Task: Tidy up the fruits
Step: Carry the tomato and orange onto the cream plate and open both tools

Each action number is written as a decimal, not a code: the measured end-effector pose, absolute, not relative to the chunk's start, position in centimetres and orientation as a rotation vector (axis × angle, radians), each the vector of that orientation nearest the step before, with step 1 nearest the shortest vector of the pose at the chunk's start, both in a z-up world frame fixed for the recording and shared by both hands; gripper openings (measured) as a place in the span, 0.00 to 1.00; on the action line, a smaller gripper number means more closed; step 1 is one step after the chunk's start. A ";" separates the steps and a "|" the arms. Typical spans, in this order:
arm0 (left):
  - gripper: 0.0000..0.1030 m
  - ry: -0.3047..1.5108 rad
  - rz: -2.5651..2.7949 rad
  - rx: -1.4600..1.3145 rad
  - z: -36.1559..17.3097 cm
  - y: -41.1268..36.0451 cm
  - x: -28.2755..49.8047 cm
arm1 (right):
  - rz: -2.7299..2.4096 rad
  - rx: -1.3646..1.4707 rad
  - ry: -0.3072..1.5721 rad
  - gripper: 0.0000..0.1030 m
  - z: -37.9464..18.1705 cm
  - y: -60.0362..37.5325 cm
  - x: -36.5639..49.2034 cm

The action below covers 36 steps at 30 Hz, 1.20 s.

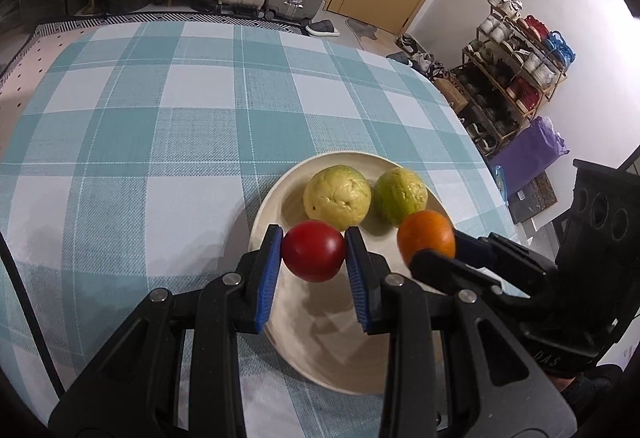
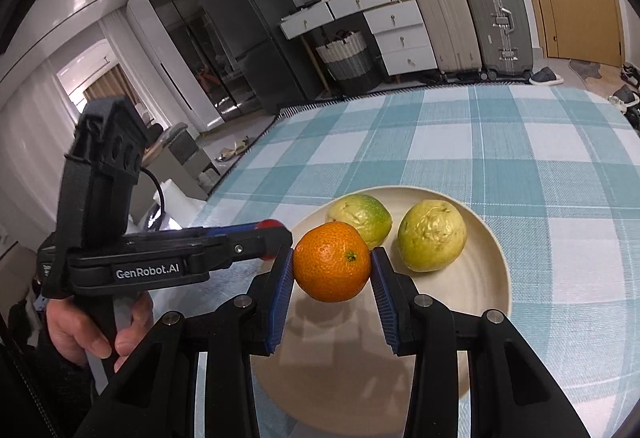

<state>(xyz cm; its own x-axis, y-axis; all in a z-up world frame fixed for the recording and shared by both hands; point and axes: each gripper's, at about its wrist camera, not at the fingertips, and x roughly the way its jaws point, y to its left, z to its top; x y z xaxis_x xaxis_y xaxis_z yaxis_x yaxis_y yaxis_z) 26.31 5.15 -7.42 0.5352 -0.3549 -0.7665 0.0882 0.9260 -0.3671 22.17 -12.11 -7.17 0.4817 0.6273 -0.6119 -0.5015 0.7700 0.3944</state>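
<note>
Closest to you, your left gripper (image 1: 314, 258) pinches a red tomato-like fruit (image 1: 314, 256) between its blue pads, holding it above the near part of a cream plate (image 1: 266, 214). Just to its right, your right gripper (image 2: 332, 264) pinches an orange (image 2: 332, 261) the same way, also over the plate; shadows beneath suggest both fruits hang clear of the surface. Beyond them, two yellow-green guavas (image 1: 337, 197) (image 1: 400, 195) rest side by side on the plate's far half, close behind the held fruits. The plate sits on a blue-and-white checked tablecloth (image 1: 160, 118) that stretches away beyond it.

To place well, lower each fruit straight down onto the bare near half of the plate before loosening your squeeze. Round fruit will likely roll, so release low and gently, and keep the two grippers from knocking together or nudging the guavas.
</note>
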 end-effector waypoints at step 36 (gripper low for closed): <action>0.30 0.942 -0.203 -0.309 -5.3 5.2 22.2 | 0.590 0.152 0.765 0.76 -7.1 -13.8 19.2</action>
<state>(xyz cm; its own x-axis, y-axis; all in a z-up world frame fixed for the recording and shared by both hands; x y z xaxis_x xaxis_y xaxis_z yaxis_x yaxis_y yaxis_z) 22.24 5.23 -5.31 0.5741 -0.3041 -0.7602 0.0368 0.9371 -0.3471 19.23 -13.85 -7.06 0.5688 0.5543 -0.6076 -0.4470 0.8285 0.3374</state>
